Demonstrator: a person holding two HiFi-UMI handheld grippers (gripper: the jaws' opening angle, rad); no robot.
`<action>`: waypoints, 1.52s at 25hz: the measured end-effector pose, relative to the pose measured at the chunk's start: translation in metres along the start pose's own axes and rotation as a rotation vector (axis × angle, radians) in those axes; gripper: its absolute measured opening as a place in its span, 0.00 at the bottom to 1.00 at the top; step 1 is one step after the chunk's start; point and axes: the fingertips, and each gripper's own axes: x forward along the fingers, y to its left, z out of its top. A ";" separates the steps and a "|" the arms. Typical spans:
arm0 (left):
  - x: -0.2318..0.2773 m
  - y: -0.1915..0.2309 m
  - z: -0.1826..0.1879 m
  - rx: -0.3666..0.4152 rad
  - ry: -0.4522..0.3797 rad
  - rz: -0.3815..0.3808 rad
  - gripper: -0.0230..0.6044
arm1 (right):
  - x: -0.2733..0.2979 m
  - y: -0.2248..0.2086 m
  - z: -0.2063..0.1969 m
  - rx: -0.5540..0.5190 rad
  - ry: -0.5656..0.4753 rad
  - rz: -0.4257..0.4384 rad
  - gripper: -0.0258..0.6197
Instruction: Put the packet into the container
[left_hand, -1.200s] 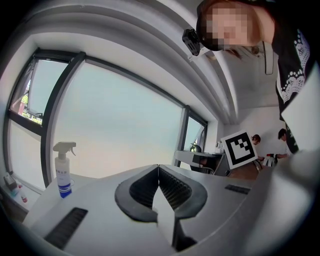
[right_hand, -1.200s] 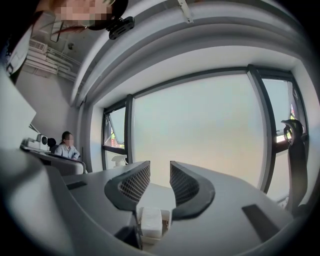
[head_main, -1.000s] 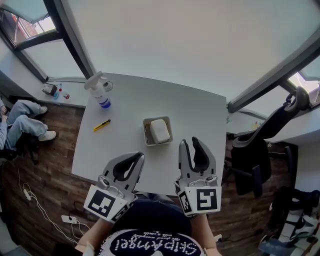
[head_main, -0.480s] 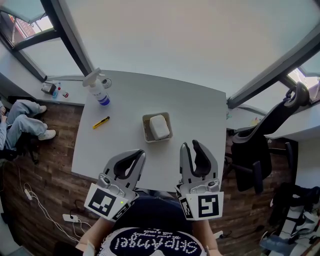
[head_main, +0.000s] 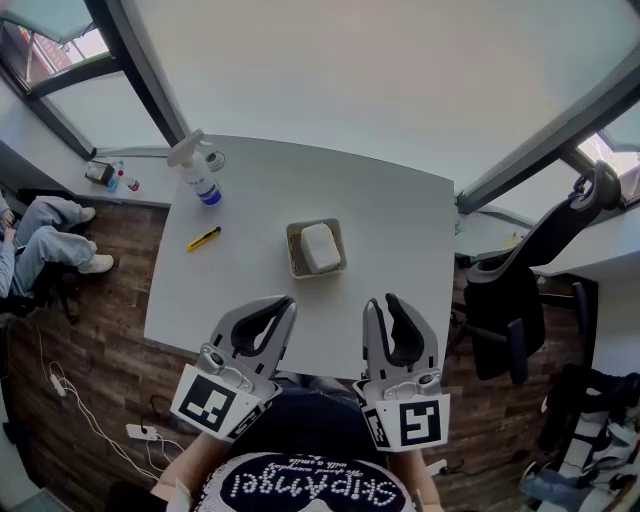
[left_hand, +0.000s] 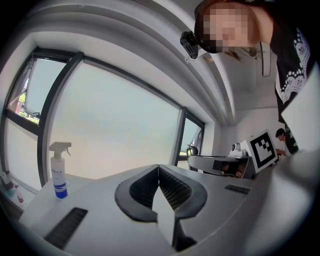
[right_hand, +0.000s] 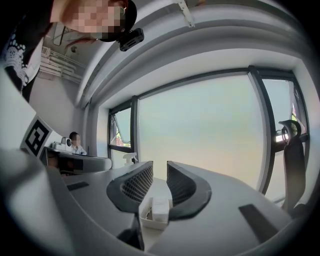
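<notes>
White desk (head_main: 400, 220), wood floor (head_main: 60, 360): packet (head_main: 320, 247) in container (head_main: 291, 255); my left fingers (left_hand: 137, 192) clenched, right fingers (right_hand: 131, 187) just closing, empty.

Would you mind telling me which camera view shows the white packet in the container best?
The head view: it looks down on the packet lying in the container, unobstructed. The right gripper view shows it small and side-on, low in frame. The left gripper view does not show it.

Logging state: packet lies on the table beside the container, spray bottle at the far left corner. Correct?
No: the packet lies inside the container, not beside it; the head view shows it. The spray bottle does stand at the far left corner.
</notes>
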 end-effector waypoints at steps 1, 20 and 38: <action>0.000 -0.001 0.000 0.001 -0.001 0.000 0.05 | -0.002 0.000 -0.003 0.000 0.005 -0.001 0.18; -0.005 -0.031 -0.010 -0.008 0.018 -0.026 0.05 | -0.040 0.001 -0.032 0.026 0.086 0.025 0.14; -0.012 -0.039 -0.022 -0.028 0.037 -0.016 0.05 | -0.053 0.007 -0.044 0.057 0.115 0.036 0.11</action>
